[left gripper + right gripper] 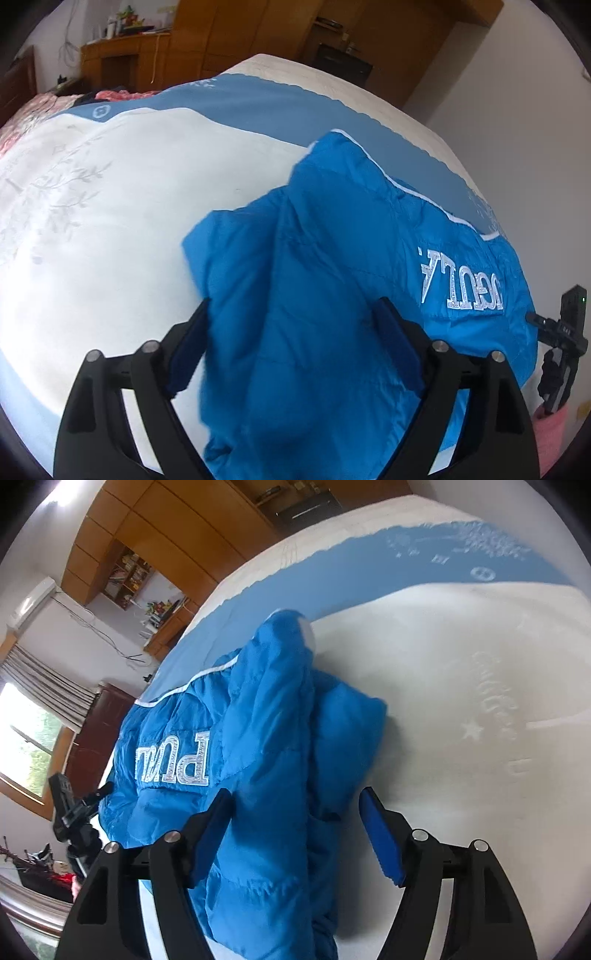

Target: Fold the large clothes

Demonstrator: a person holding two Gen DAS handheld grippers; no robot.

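Observation:
A bright blue puffer jacket (332, 280) with silver lettering (461, 284) lies bunched on the white and blue bedspread (110, 221). In the left wrist view my left gripper (293, 304) stands open, and a folded sleeve of the jacket lies between its blue pads (397, 347). The right wrist view shows the same jacket (280, 738) with its lettering (177, 760) to the left. There my right gripper (295, 794) is open over a fold of the jacket. Its right pad (382, 838) is clear of the cloth.
A black tripod with a small camera (569, 332) stands beside the bed, seen also as the tripod (70, 812) at the left. A pink floral quilt (40, 110) lies at the far end. Wooden cabinets (229, 37) line the wall. A window (26, 746) is at the left.

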